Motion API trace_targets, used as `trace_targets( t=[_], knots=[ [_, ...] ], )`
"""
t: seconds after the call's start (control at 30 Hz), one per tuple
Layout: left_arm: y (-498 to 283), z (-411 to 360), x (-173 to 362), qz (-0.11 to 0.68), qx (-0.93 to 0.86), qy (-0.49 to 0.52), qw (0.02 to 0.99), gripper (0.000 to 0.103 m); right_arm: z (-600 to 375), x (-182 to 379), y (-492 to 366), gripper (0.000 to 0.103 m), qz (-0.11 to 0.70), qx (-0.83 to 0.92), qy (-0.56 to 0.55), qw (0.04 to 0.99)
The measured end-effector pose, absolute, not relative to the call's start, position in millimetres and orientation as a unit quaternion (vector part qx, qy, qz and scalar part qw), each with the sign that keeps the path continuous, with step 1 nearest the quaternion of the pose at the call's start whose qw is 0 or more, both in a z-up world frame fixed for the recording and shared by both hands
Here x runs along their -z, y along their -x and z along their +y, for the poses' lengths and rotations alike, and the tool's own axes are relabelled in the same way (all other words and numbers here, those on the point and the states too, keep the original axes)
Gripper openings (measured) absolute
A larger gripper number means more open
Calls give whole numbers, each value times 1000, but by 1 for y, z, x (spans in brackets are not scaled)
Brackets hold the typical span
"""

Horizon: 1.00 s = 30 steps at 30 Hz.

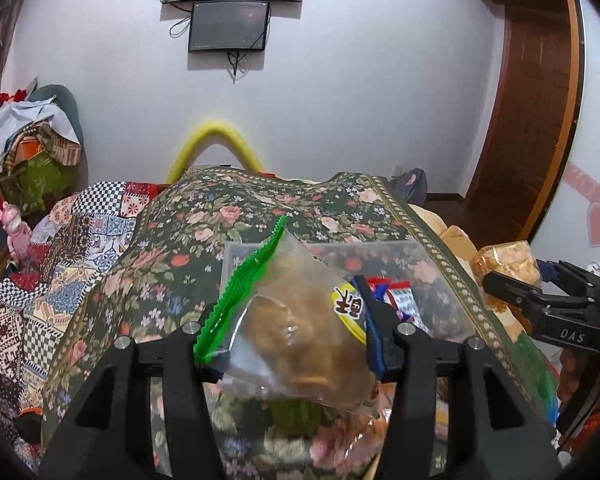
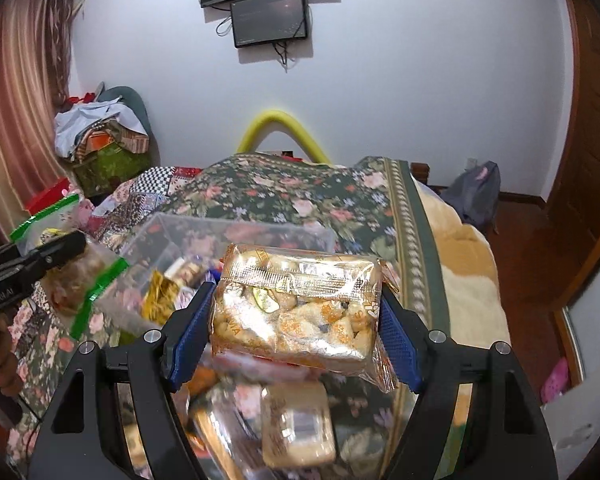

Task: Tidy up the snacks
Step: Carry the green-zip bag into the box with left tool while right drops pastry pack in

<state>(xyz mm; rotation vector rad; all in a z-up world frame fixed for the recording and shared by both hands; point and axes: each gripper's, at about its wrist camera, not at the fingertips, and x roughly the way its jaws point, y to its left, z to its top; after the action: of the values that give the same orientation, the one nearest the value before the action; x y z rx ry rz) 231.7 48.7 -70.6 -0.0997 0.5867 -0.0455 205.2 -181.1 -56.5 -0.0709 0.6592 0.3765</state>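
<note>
My left gripper [image 1: 288, 336] is shut on a clear snack packet with a green serrated edge [image 1: 296, 320], holding it above the floral bedspread. My right gripper [image 2: 296, 320] is shut on a gold-wrapped pack of small pastries [image 2: 300, 308]. A clear plastic bin [image 2: 172, 240] with several wrapped snacks lies on the bed ahead of both grippers; it also shows in the left wrist view [image 1: 432, 264]. The right gripper appears at the right of the left wrist view [image 1: 512, 292], and the left gripper at the left of the right wrist view [image 2: 52, 256].
More wrapped snack packs [image 2: 296, 424] lie on the bed below my right gripper. A yellow foam tube [image 1: 216, 140] arches beyond the bed. Piled clothes and boxes [image 1: 32, 136] stand at the left wall, a wooden door [image 1: 540, 100] at the right.
</note>
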Motion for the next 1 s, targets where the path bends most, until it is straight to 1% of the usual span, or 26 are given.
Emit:
trace_targets(
  t=[0.2, 0.33, 0.73, 1.0],
  knots=[
    [-269, 53, 75, 305, 25, 75, 949, 51, -163, 59, -228, 74, 321, -191, 42, 927],
    [-290, 56, 83, 318, 25, 86, 944, 51, -153, 67, -246, 74, 336, -195, 43, 920],
    [-347, 56, 123, 374, -1, 76, 924, 52, -138, 97, -286, 74, 376, -186, 58, 906],
    [-362, 52, 138, 401, -9, 65, 914, 53, -130, 107, -292, 76, 391, -189, 77, 898]
  ],
)
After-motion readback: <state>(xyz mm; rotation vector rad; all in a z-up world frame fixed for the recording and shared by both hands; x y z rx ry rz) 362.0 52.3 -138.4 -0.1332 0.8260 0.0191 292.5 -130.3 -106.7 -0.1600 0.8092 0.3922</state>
